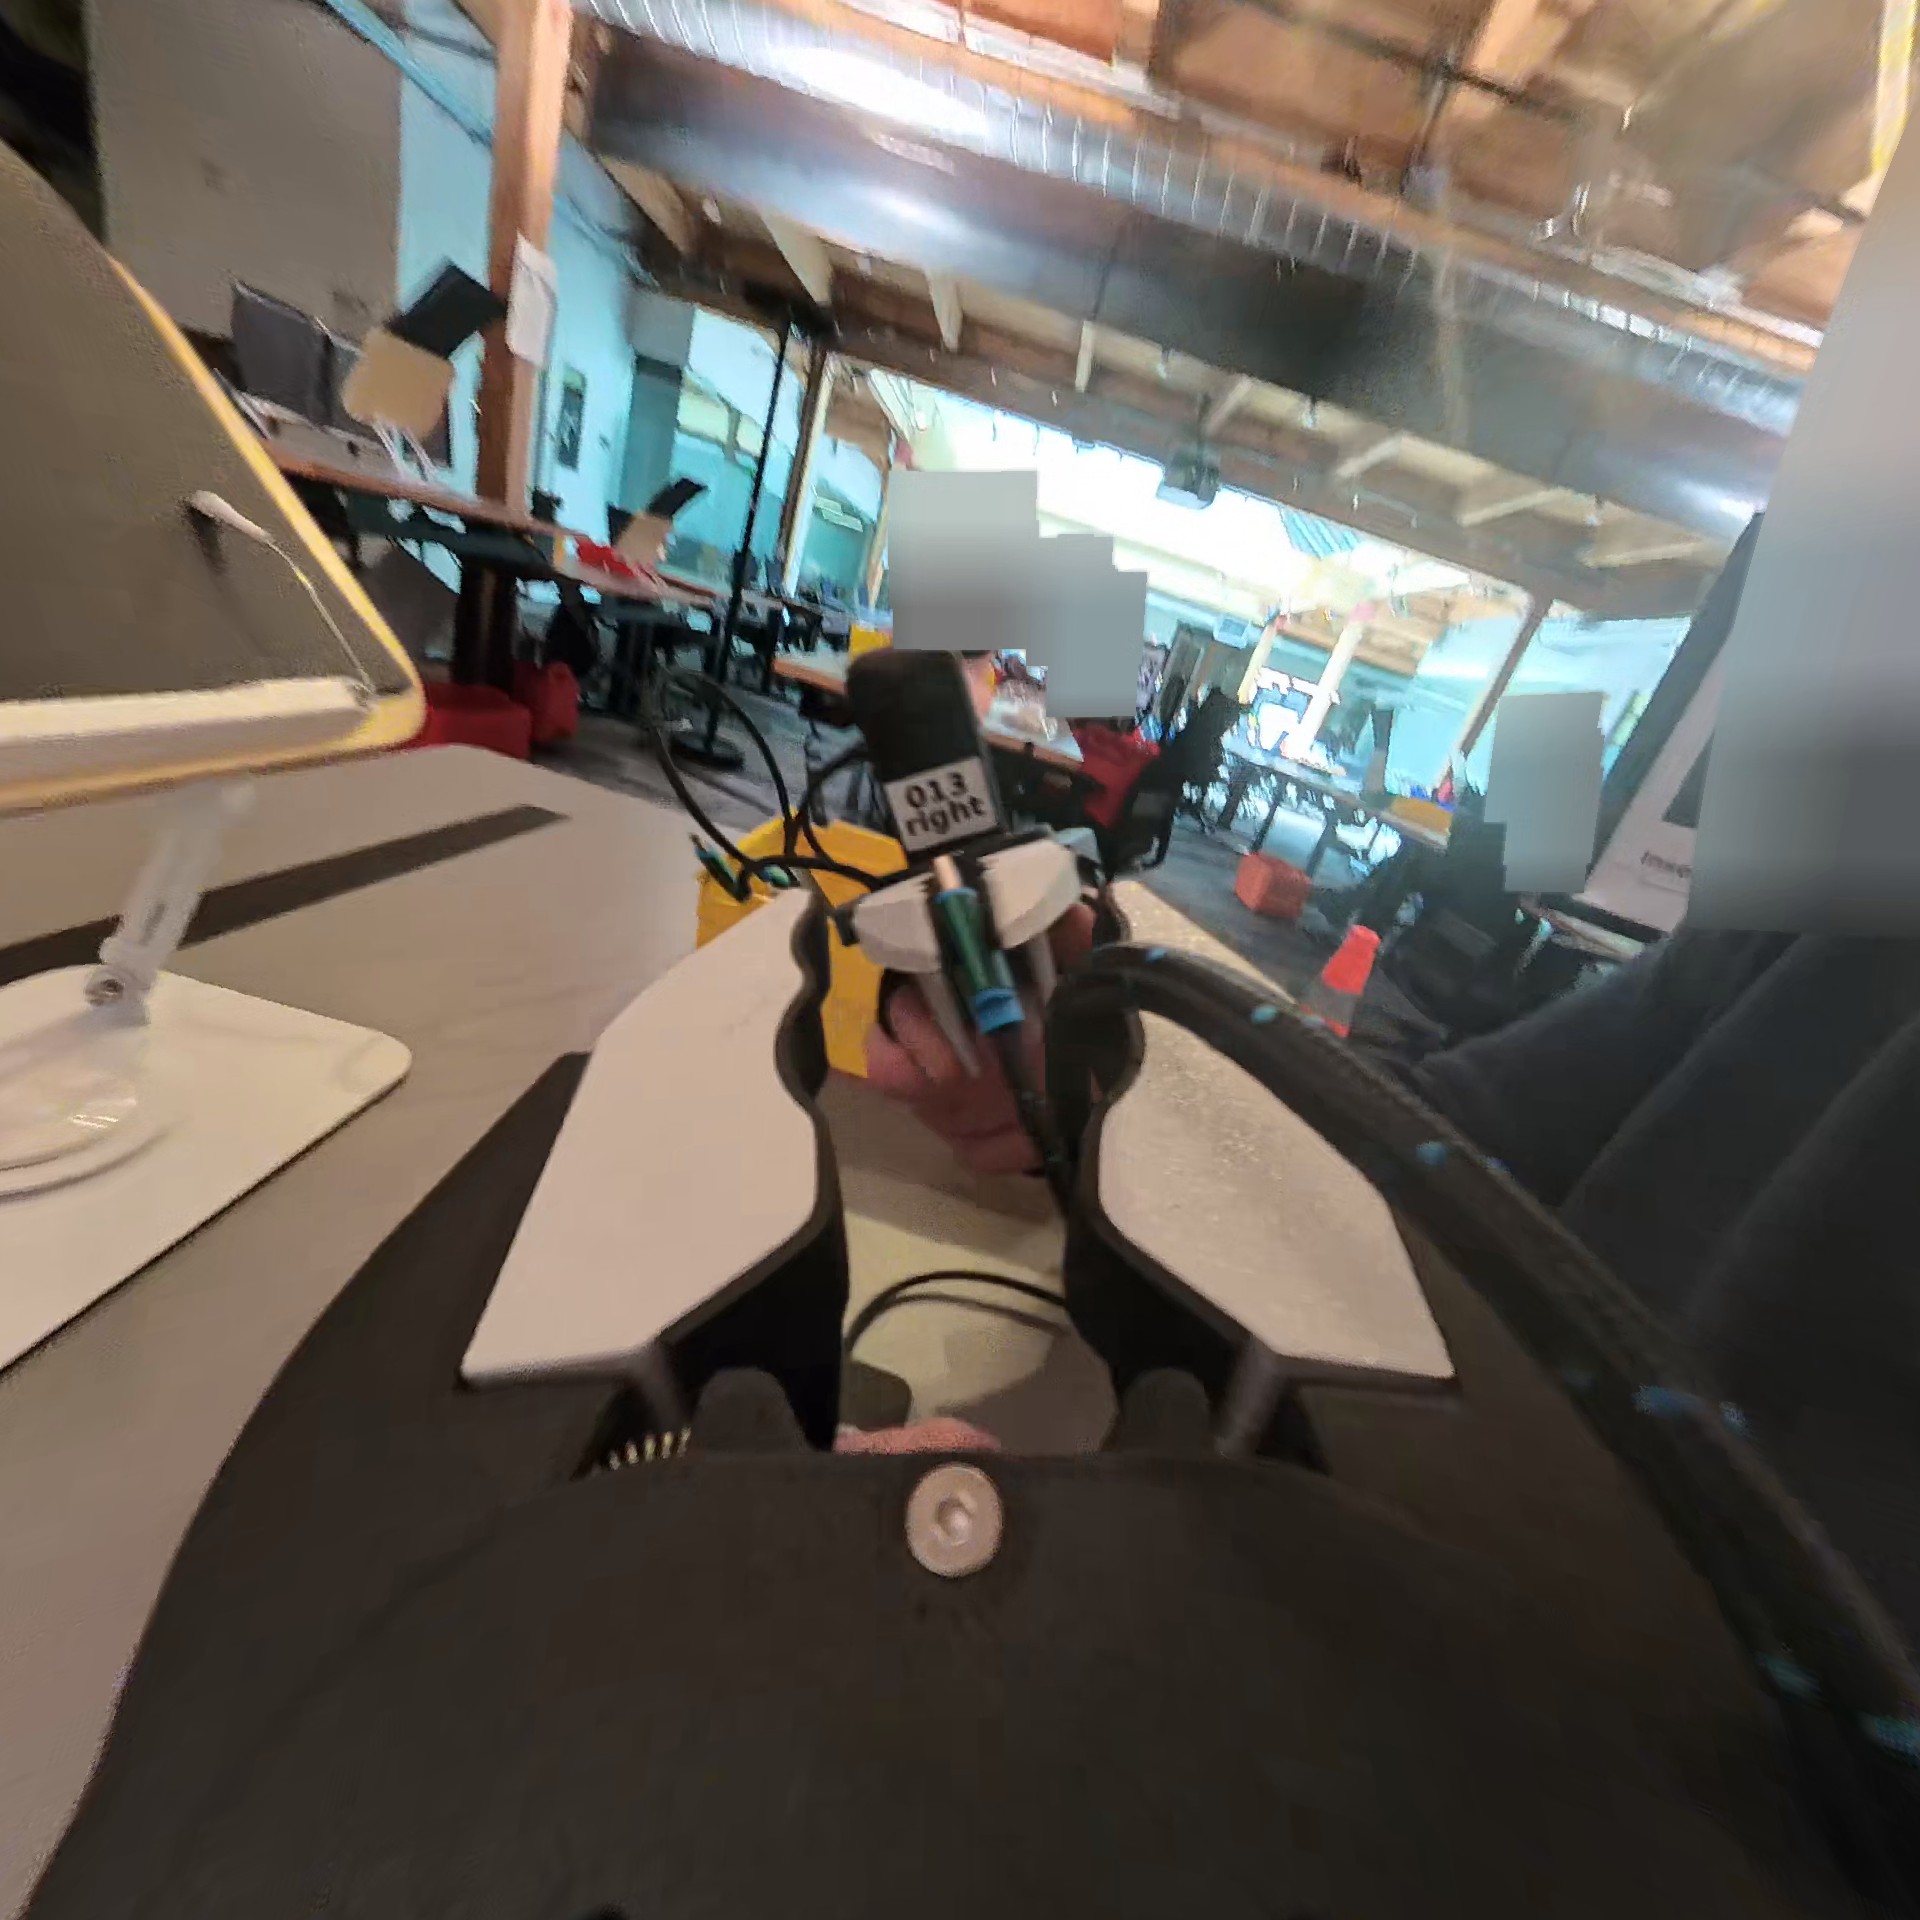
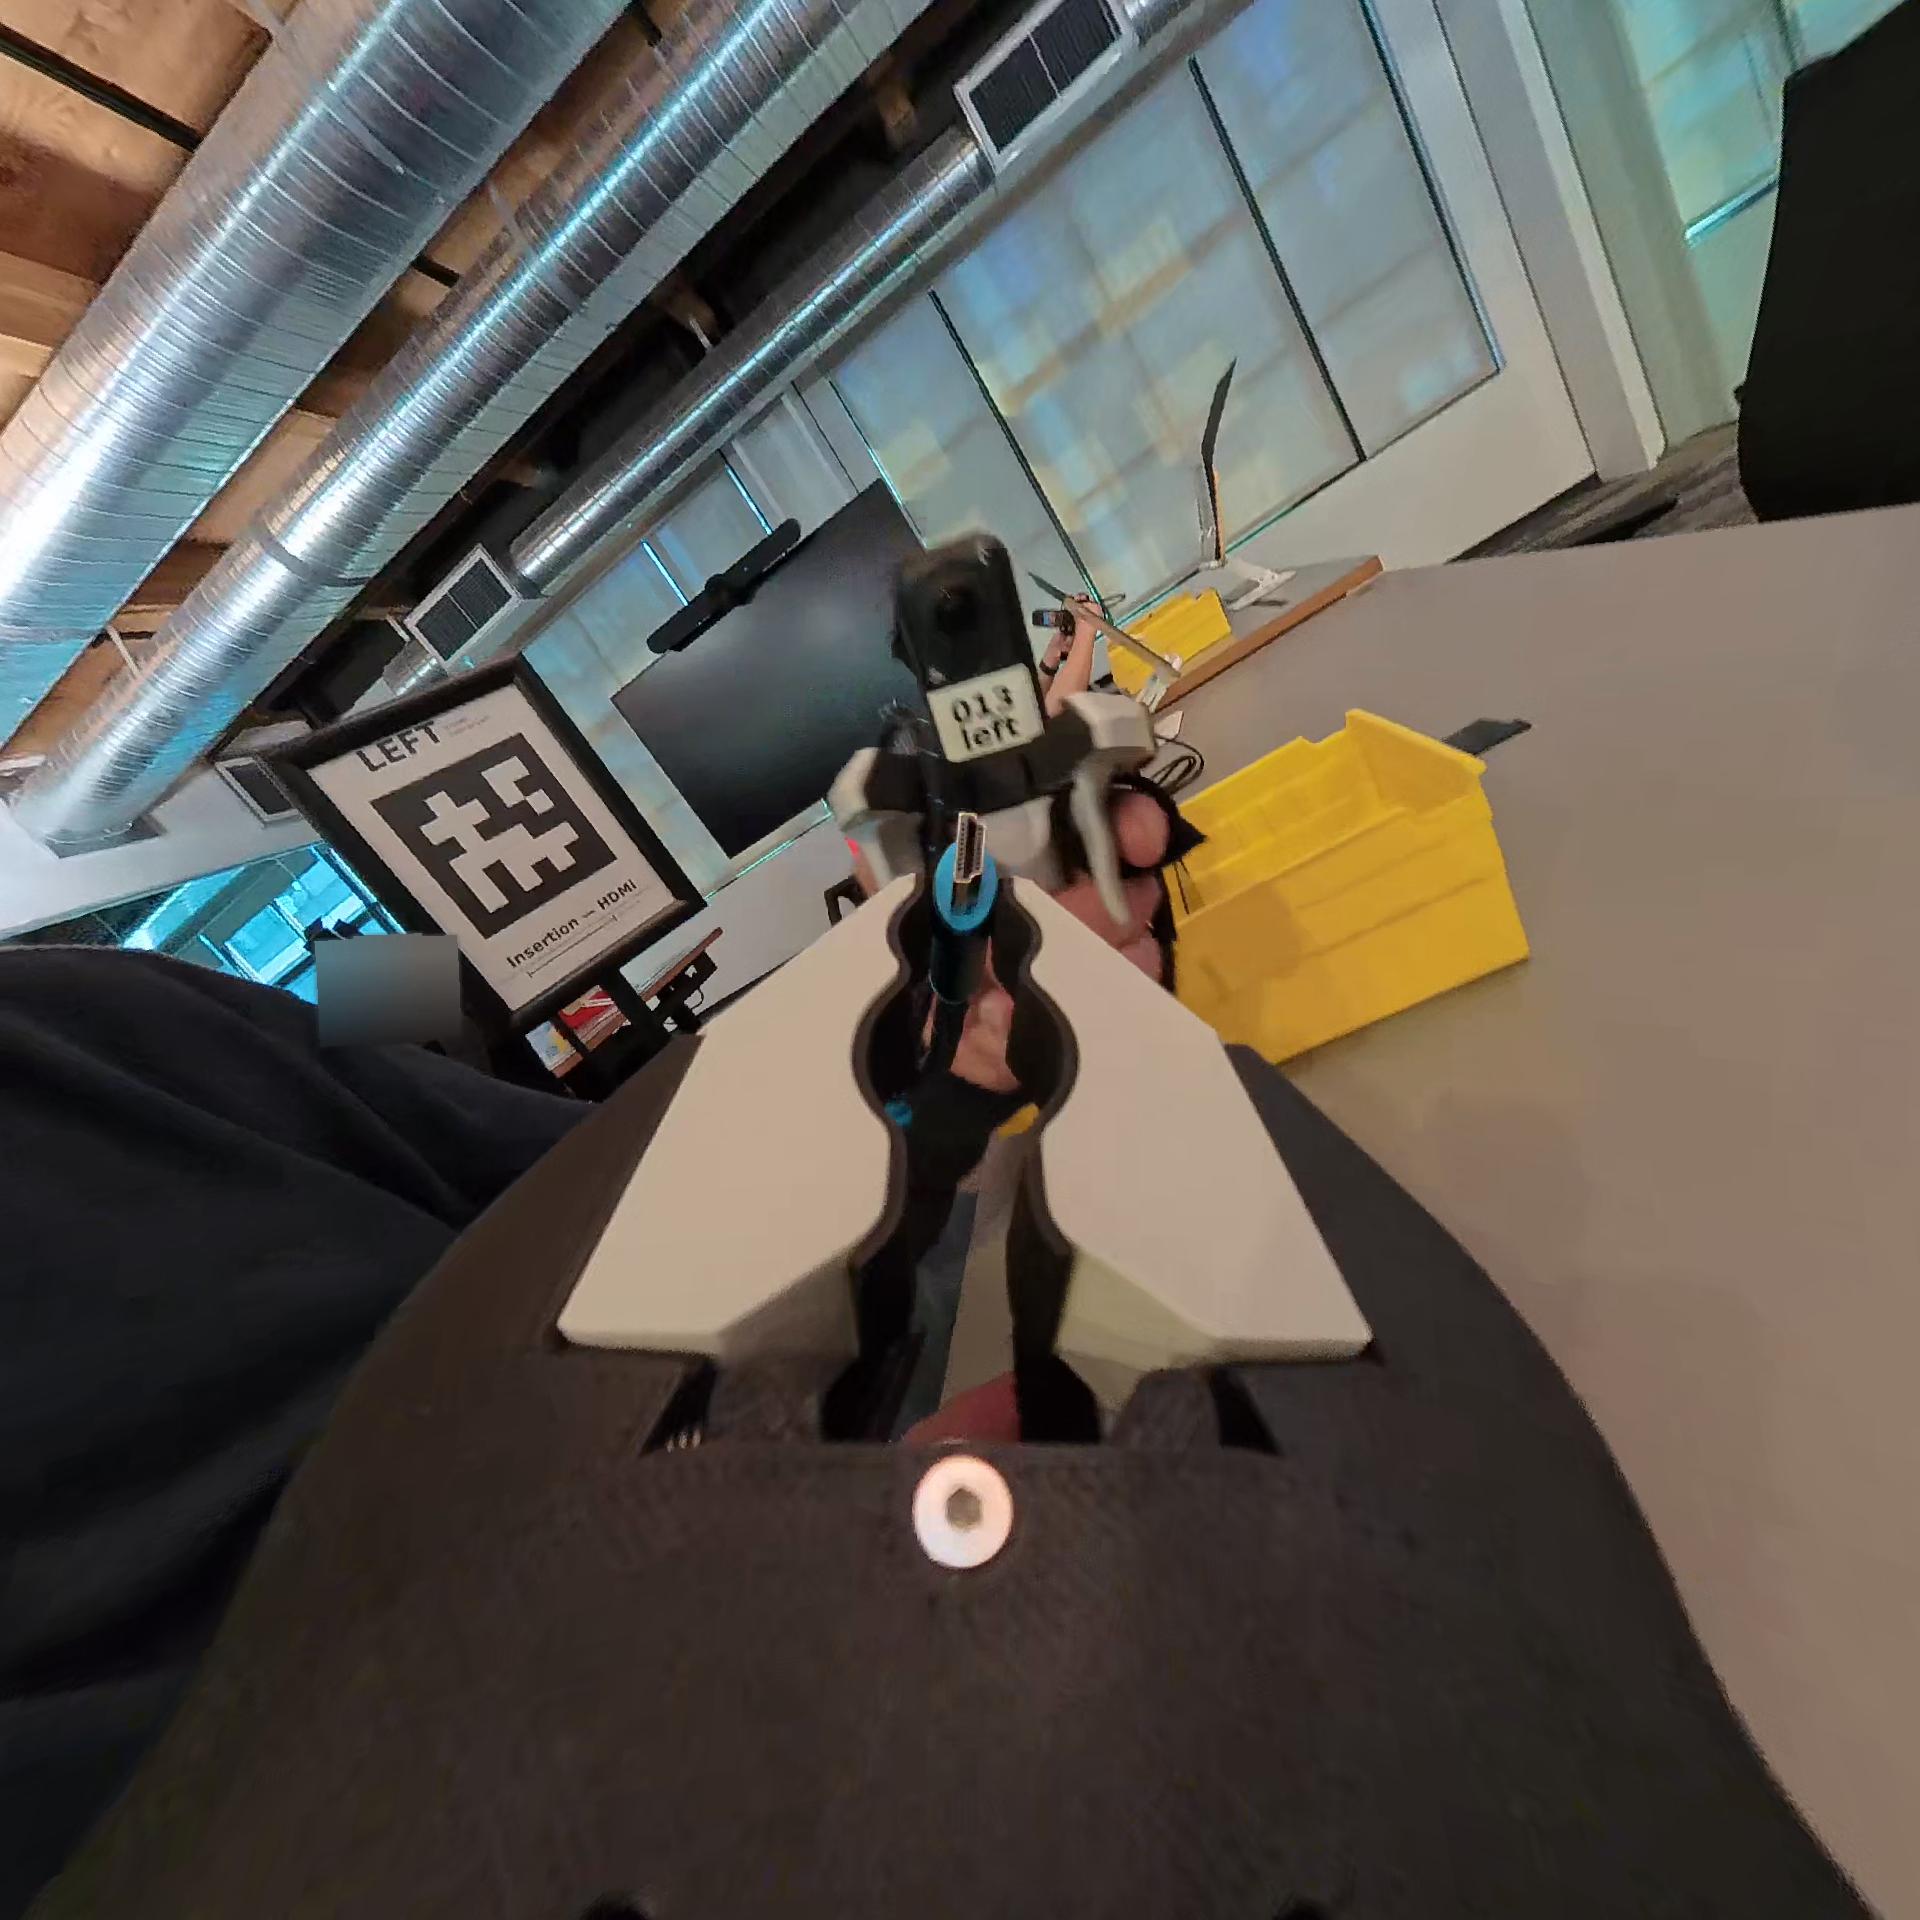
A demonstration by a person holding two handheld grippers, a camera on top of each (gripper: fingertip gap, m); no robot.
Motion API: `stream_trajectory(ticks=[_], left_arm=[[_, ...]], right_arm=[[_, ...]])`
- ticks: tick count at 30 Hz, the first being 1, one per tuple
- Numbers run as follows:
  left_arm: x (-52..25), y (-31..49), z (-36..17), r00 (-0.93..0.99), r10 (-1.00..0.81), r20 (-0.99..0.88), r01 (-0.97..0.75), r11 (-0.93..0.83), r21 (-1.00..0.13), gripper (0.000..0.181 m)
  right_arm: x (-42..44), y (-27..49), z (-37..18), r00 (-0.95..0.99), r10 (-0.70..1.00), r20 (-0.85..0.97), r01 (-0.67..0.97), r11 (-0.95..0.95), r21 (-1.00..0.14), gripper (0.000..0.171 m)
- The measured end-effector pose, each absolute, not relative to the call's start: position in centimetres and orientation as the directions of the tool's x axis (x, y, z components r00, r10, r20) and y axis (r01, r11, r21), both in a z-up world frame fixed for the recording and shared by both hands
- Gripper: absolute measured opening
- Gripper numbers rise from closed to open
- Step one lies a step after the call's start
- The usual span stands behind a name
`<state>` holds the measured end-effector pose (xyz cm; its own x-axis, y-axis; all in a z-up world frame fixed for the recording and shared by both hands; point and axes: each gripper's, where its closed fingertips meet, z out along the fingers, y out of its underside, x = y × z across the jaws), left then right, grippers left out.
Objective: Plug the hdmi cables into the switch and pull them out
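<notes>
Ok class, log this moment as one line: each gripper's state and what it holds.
left gripper: open | right gripper: shut on HDMI plug | switch: not in view | yellow bin: on table

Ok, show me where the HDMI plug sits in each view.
Left wrist view: HDMI plug, centre, clamped in the far right hand-held gripper, pointing up.
Right wrist view: centre, metal tip up, at that gripper's own fingertips.
Shared landmark: yellow bin, behind the plug; right of it in the right view.
</notes>
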<state>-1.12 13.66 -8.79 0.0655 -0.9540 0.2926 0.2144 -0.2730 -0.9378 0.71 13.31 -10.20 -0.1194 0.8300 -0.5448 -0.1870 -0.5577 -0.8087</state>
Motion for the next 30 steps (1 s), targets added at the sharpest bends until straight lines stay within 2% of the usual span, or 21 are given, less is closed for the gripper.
stream_trajectory(ticks=[2,3,8,11,17,21,25,30], left_arm=[[-2.3,14.6,-8.5,0.094,-0.953,0.288,0.297,-0.25,-0.922,0.042],[-2.9,15.0,-8.5,0.102,-0.95,0.295,0.332,-0.247,-0.91,0.05],[-5.0,16.0,-8.3,0.054,-0.943,0.33,0.484,-0.264,-0.834,0.057],[-4.5,14.5,-7.9,-0.051,-0.946,0.319,0.463,-0.305,-0.832,0.076],[-4.1,13.4,-9.3,-0.105,-0.947,0.303,0.35,-0.32,-0.88,0.074],[-3.3,15.6,-12.3,0.116,-0.959,0.257,0.251,-0.222,-0.942,0.067],[-0.6,16.2,-13.9,0.357,-0.934,-0.015,0.033,0.029,-0.999,0.086],[2.6,15.9,-12.6,0.508,-0.826,-0.246,-0.064,0.248,-0.967,0.095]], right_arm=[[0.6,12.9,-8.9,-0.13,0.838,-0.529,-0.212,-0.545,-0.811,0.008],[0.6,12.7,-8.3,-0.132,0.842,-0.523,-0.22,-0.539,-0.813,0.008],[0.1,12.2,-6.0,-0.112,0.862,-0.494,-0.255,-0.506,-0.824,0.008],[0.4,13.1,-5.4,-0.087,0.858,-0.506,-0.301,-0.507,-0.808,0.007],[2.2,13.1,-3.8,-0.111,0.865,-0.489,-0.358,-0.494,-0.793,0.008],[2.7,13.2,-2.2,-0.101,0.861,-0.498,-0.416,-0.491,-0.765,0.007],[2.1,14.1,-2.1,-0.08,0.837,-0.542,-0.469,-0.511,-0.72,0.008],[0.2,14.7,-3.8,-0.075,0.805,-0.589,-0.455,-0.553,-0.698,0.008]])
